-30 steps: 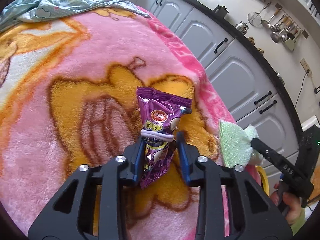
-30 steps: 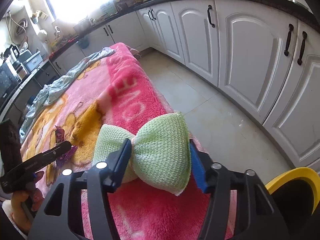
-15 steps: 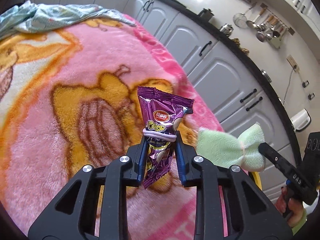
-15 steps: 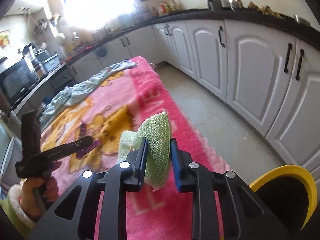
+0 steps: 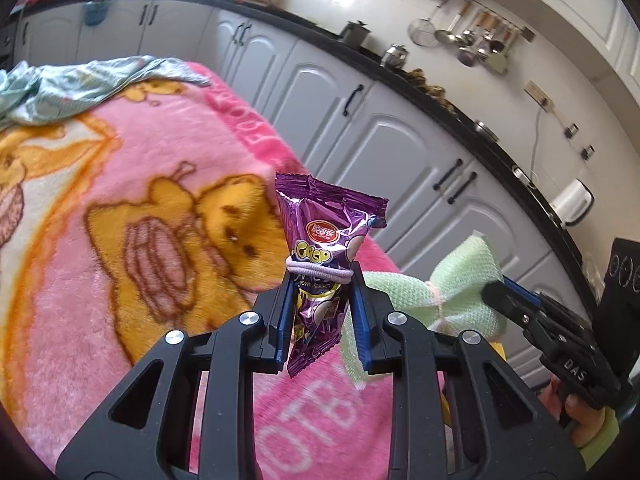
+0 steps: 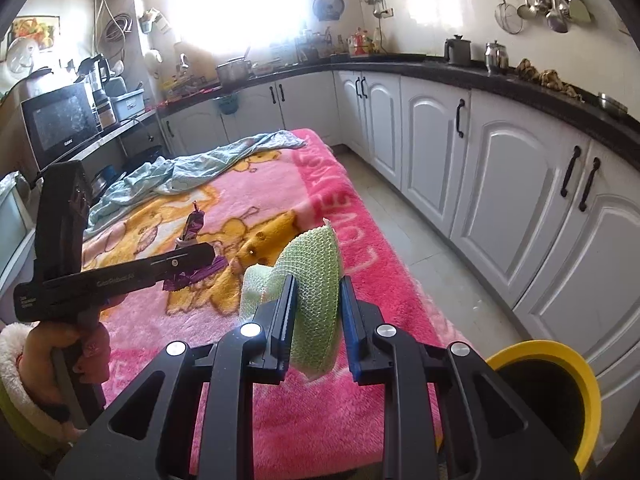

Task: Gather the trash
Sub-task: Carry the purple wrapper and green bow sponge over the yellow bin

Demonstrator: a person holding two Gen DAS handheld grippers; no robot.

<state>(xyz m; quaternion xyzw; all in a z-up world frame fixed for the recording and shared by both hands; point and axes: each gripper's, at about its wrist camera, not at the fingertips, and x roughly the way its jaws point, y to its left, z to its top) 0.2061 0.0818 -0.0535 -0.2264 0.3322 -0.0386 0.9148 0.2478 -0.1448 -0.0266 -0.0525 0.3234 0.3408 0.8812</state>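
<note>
My left gripper is shut on a purple snack packet with a pale hair tie around its middle, held upright above the pink blanket. My right gripper is shut on a light green mesh sponge pinched at its middle, also above the blanket. The sponge shows in the left wrist view at the right, and the packet in the right wrist view at the left. A bin with a yellow rim stands at the lower right, beside the blanket's near edge.
A crumpled pale blue cloth lies at the blanket's far end. White cabinets under a black counter run along the right, with tiled floor between them and the blanket. A microwave stands at the far left.
Both grippers have lifted and tilted up with their loads. The right gripper has rolled, so the sponge now stands edge-on. The sponge has come closer to the left gripper.
</note>
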